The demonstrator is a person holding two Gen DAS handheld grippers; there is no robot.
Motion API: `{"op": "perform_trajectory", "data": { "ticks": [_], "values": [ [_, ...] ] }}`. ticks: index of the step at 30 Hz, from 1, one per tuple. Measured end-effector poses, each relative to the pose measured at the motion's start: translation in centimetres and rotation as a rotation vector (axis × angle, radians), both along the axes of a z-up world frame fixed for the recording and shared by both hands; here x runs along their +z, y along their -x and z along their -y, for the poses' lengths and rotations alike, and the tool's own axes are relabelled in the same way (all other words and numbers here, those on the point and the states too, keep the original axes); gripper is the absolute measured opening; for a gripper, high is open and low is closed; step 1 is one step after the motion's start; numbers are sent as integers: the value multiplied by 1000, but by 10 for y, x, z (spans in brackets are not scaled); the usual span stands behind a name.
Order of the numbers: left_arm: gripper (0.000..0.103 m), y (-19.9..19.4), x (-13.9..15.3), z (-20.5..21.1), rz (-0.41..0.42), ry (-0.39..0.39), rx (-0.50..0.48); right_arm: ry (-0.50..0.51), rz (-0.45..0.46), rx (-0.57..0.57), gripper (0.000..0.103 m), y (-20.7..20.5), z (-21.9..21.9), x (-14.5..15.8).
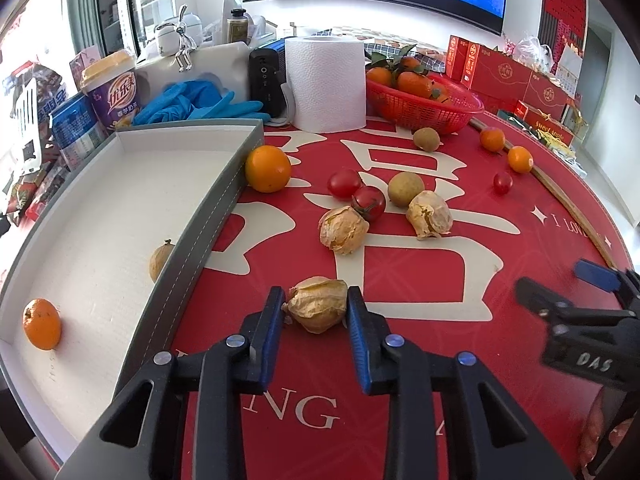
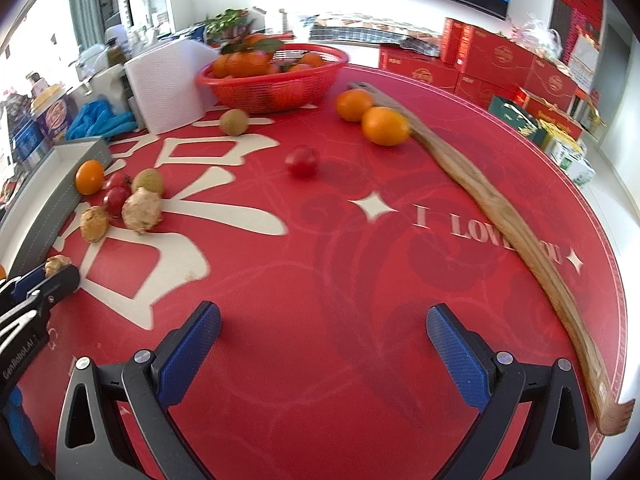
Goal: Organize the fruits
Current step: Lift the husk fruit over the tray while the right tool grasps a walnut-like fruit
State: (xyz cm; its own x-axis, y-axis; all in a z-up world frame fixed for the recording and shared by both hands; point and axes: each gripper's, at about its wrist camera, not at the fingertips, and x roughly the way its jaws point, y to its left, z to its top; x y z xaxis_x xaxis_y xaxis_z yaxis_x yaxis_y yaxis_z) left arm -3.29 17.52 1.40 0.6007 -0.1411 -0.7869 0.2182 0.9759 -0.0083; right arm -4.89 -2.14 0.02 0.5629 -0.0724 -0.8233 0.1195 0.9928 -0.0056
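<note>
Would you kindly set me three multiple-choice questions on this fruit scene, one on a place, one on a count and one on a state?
1. Where is the husked fruit nearest the left gripper?
A. Between its fingers
B. In the red basket
C. On the paper roll

2. How many fruits lie in the tray?
A. None
B. Two
C. Five

3. How does the right gripper stand?
A. Shut on a tomato
B. Open, empty
C. Shut on the wooden stick

Answers: 1 A, the husked fruit sits between the blue pads. 2 B, an orange and a husked one. 3 B, its fingers are wide apart over bare mat.
</note>
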Motion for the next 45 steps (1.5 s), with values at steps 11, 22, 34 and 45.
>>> {"op": "perform_trajectory", "data": {
  "ticks": [11,22,34,45],
  "values": [
    [32,0,0,-4,-1,8,19,-2,-11,218,103,-65,-69,0],
    [32,0,0,-6,-4,24,19,-7,19,258,25,-52,-76,9],
    [27,8,10,-23,-10,129,-26,-199,-31,57,25,1,23,18],
    [27,5,54,-79,117,139,52,-210,-36,137,25,-14,-28,32]
  ]
}}
